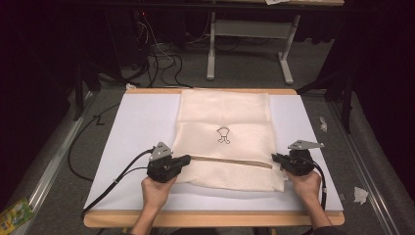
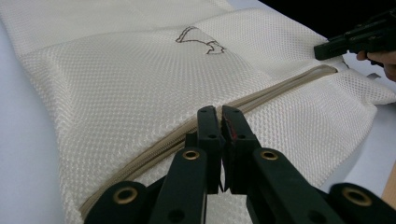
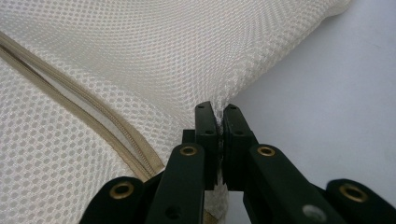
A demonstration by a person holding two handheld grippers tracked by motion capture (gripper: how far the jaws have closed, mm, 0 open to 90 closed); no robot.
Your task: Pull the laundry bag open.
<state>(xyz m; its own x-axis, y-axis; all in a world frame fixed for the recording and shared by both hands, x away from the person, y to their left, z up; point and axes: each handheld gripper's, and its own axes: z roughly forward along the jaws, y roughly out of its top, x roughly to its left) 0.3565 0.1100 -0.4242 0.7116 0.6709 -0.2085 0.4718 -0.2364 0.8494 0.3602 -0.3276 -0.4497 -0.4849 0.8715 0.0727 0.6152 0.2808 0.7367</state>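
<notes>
Mesh bag point(image 1: 225, 120) — both edges pinched

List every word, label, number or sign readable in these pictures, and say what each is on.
No readable words or numbers.
Mesh bag: a small dark outline drawing is a figure, not letters.
Green and yellow packet on the floor: print too small and blurred to read.
Left gripper and right gripper: no markings to read.
</notes>
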